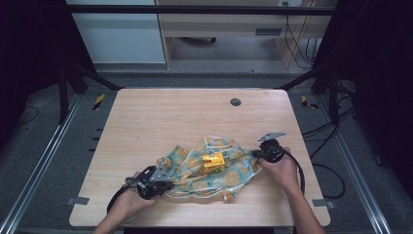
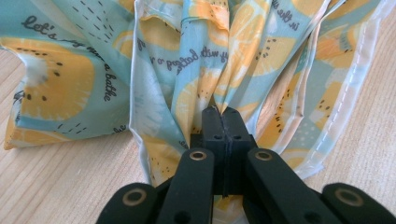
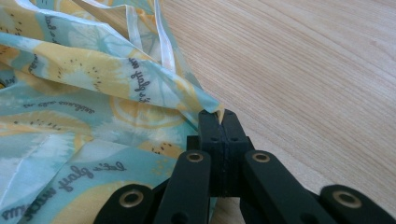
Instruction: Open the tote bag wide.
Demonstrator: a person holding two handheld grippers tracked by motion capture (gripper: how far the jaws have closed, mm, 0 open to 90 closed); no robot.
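A light blue cloth [image 1: 229, 165] printed with yellow lemon slices lies rumpled on the near half of the wooden table [image 1: 160, 112]. A small yellow box [image 1: 213, 163] rests on the middle of it. My left gripper [image 1: 163, 179] is shut on the cloth's left edge; its jaws pinch gathered folds of the cloth [image 2: 205, 70] in the left gripper view, where that gripper [image 2: 223, 112] points into them. My right gripper [image 1: 258, 154] is shut on the cloth's right corner, and the corner tip of the cloth [image 3: 140, 93] sticks up between the closed jaws of this gripper [image 3: 219, 114].
A round grey grommet [image 1: 235, 102] is set in the table near its far edge. Black frame posts stand at both far corners, and cables [image 1: 331, 136] lie on the floor to the right. Bare wood [image 3: 303, 70] stretches beyond the cloth.
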